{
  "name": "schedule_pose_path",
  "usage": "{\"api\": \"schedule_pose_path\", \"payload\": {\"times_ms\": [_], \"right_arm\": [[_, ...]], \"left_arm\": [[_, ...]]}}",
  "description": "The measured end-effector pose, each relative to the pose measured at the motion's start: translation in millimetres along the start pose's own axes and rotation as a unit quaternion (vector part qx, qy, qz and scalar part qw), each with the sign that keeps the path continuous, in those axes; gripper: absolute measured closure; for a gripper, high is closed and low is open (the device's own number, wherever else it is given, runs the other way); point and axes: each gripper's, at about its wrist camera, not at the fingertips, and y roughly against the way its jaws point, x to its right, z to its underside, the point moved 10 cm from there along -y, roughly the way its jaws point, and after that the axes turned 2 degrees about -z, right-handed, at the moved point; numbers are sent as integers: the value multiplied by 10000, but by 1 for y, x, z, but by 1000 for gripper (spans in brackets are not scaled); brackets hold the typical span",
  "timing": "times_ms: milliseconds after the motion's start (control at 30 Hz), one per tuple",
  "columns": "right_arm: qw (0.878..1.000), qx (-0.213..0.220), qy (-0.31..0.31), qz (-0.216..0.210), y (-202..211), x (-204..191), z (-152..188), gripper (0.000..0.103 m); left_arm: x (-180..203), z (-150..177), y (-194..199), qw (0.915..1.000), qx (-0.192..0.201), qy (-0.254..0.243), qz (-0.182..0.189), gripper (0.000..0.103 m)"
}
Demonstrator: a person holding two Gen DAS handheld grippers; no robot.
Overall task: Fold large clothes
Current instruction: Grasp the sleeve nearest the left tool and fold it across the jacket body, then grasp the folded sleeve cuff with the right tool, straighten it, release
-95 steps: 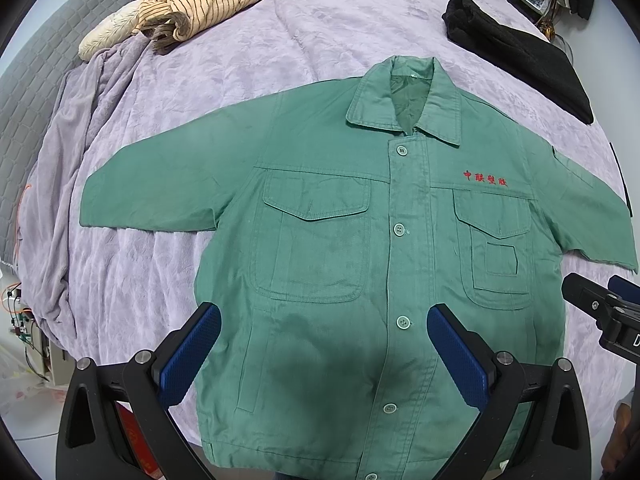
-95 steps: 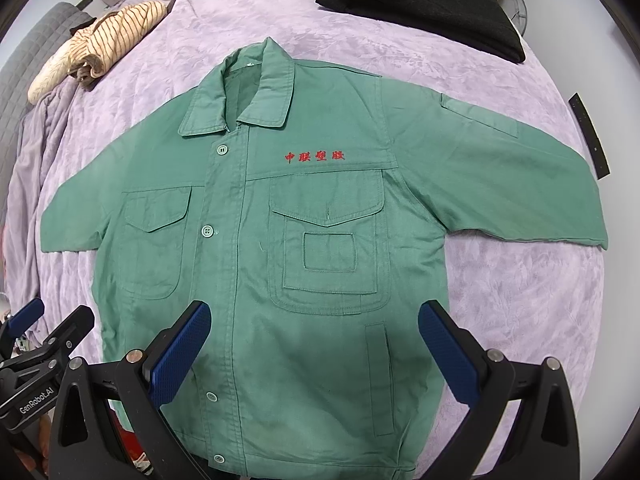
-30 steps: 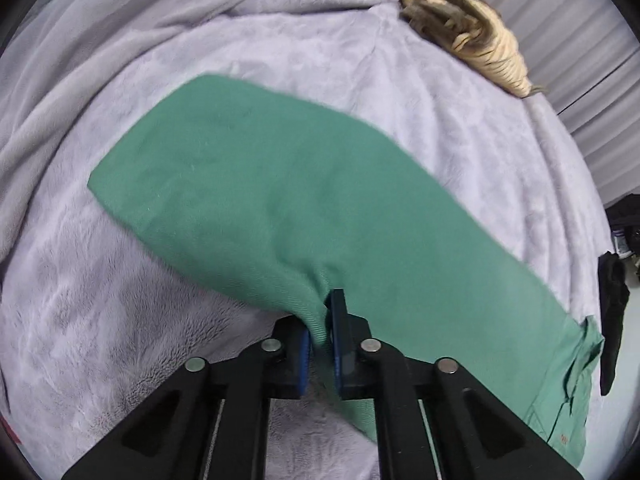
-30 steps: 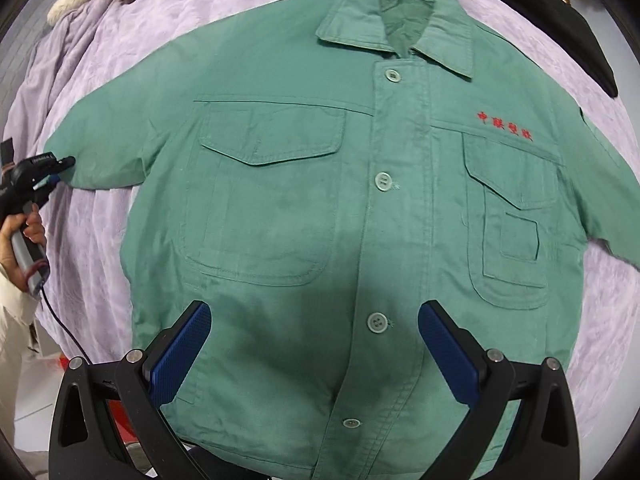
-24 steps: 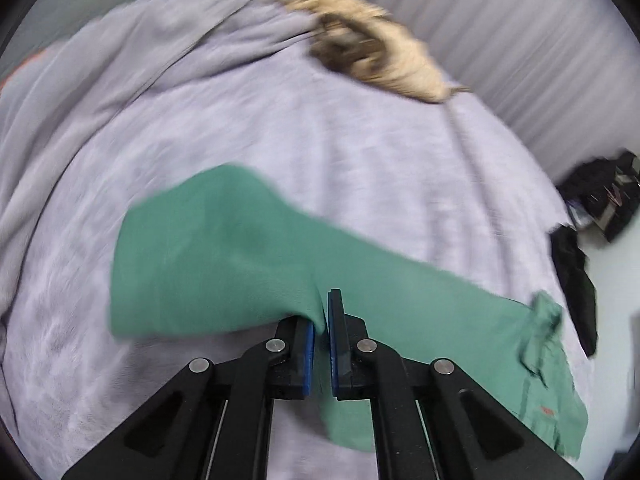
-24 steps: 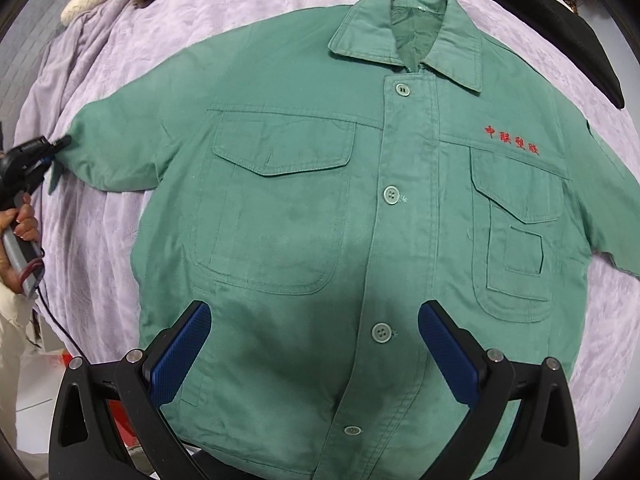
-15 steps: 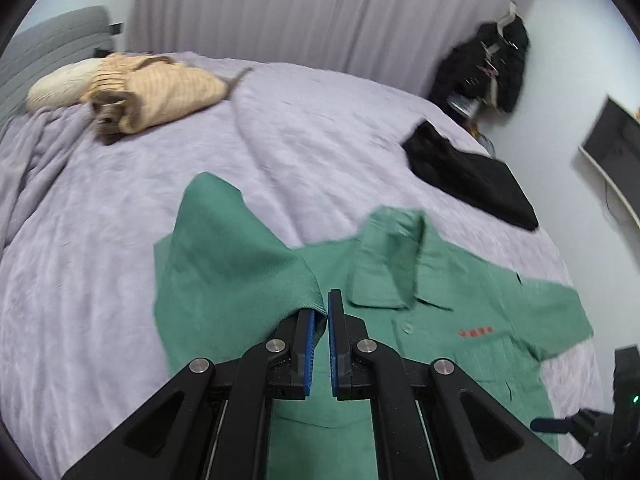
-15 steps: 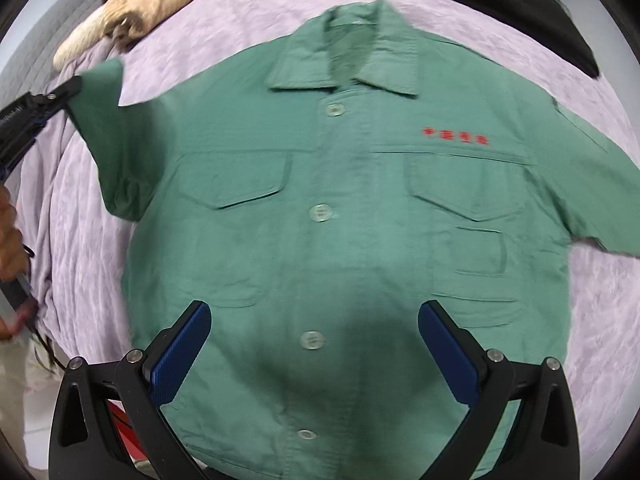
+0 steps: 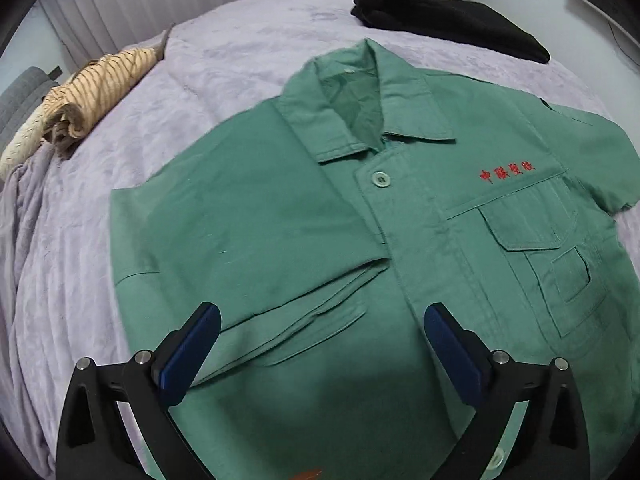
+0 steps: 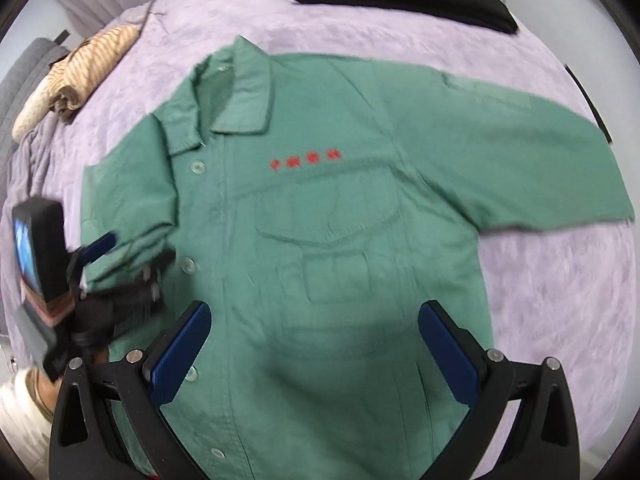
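A green work jacket (image 9: 420,240) with red lettering lies buttoned, front up, on the bed. Its sleeve on the left (image 9: 248,232) is folded in over the chest pocket. My left gripper (image 9: 322,316) hangs just above that sleeve's cuff; its jaws are opening and stand wide, and the pads press on nothing. In the right wrist view the jacket (image 10: 340,220) fills the frame, with the other sleeve (image 10: 520,160) still spread out to the right. The left gripper (image 10: 128,258) shows there at the folded cuff. My right gripper (image 10: 316,314) is open above the jacket's lower front, holding nothing.
The bed is covered by a lilac blanket (image 9: 240,52). A striped beige garment (image 9: 96,88) lies at the far left, a black garment (image 9: 448,28) at the far right. A grey headboard (image 9: 16,100) stands left. A person's hand (image 10: 28,396) holds the left gripper.
My left gripper carried the sleeve from the left across onto the jacket front, then let go and its jaws spread wide. The right gripper drifted toward the jacket's right side, staying open.
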Motion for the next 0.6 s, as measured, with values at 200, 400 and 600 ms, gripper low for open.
{"api": "schedule_pose_path", "payload": {"times_ms": [200,400,600], "right_arm": [[9921,196,1072,-623,-20,-110,-47,0],[9636,-92,2529,-857,-104,-246,-34,0],[9730,-36,2297,-223,-153,-246,-36,72]], "left_arm": [[-106,54,11,9905,-238,1058,-849,1],[-170,107,-34,9708,-947,1882,-1149,1],[-191,101,-51,9573,-862,2542,-1075,1]]}}
